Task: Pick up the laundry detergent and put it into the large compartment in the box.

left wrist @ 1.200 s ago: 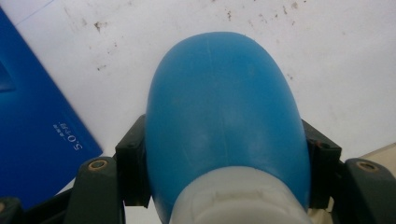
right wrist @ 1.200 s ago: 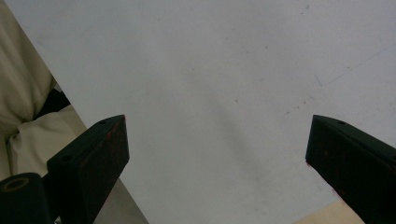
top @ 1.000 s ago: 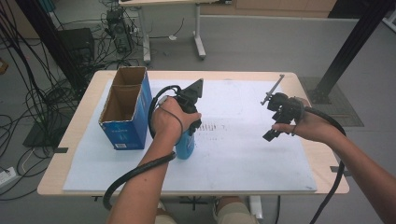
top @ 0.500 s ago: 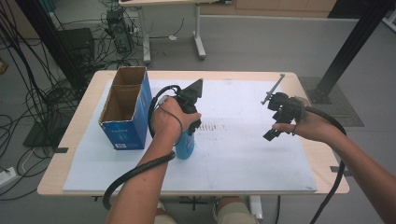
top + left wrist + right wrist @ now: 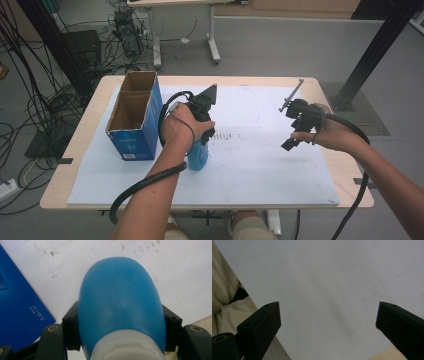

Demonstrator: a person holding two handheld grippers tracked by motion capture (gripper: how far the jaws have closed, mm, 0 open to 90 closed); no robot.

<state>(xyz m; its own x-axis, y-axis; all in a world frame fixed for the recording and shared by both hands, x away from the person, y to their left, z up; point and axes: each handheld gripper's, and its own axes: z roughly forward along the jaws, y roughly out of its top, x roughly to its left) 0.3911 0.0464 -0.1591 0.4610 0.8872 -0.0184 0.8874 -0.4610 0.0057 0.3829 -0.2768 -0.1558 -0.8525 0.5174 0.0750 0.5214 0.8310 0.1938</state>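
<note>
A blue bottle (image 5: 198, 156) with a white neck stands on the white sheet (image 5: 260, 170) just right of an open blue cardboard box (image 5: 131, 116). My left gripper (image 5: 202, 142) comes down from above and is shut on the bottle. In the left gripper view the black pads (image 5: 71, 325) press both sides of the blue bottle (image 5: 120, 297), with the box's blue wall (image 5: 17, 310) to the left. My right gripper (image 5: 291, 141) hovers over the sheet's right part. Its jaws stand wide apart in the right gripper view (image 5: 328, 315), with nothing between them.
The sheet covers most of a wooden table (image 5: 95, 107). Cables (image 5: 30, 115) lie on the floor at the left. A black post (image 5: 375, 50) rises at the back right, and another table's legs (image 5: 212, 35) stand behind.
</note>
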